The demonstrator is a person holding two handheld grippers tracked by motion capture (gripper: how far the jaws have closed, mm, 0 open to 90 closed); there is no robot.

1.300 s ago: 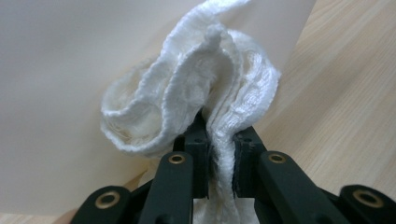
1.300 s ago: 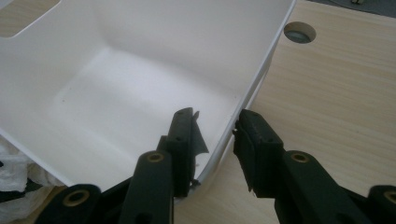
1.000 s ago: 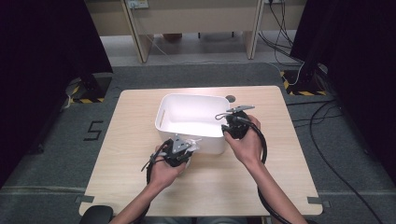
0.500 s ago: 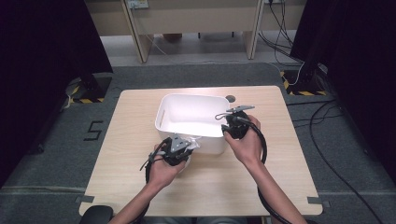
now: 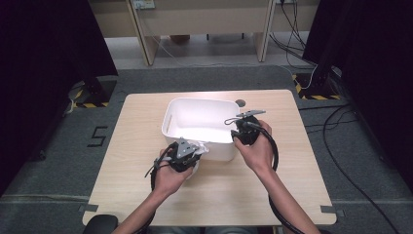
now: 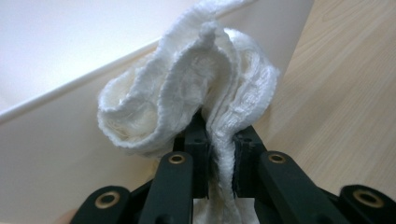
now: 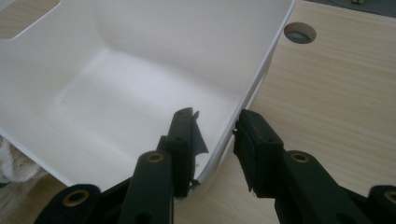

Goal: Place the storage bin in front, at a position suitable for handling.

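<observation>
Left gripper (image 6: 219, 161) is clamped on a white cloth (image 6: 187, 102) at the near wall of the white bin (image 5: 195, 127) on the bench (image 5: 131, 146). Right gripper (image 7: 212, 135) straddles the bin's right rim, steadying it; whether the pads press is unclear. Step: loading. Next, in my judgement: lift the cloth over the rim, release inside.

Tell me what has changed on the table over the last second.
Nothing has visibly changed. The left hand-held gripper stays shut on the white cloth beside the white bin. The right hand-held gripper still straddles the bin's wall at its near right corner, one jaw inside and one outside; whether its pads press the wall is unclear.
</observation>
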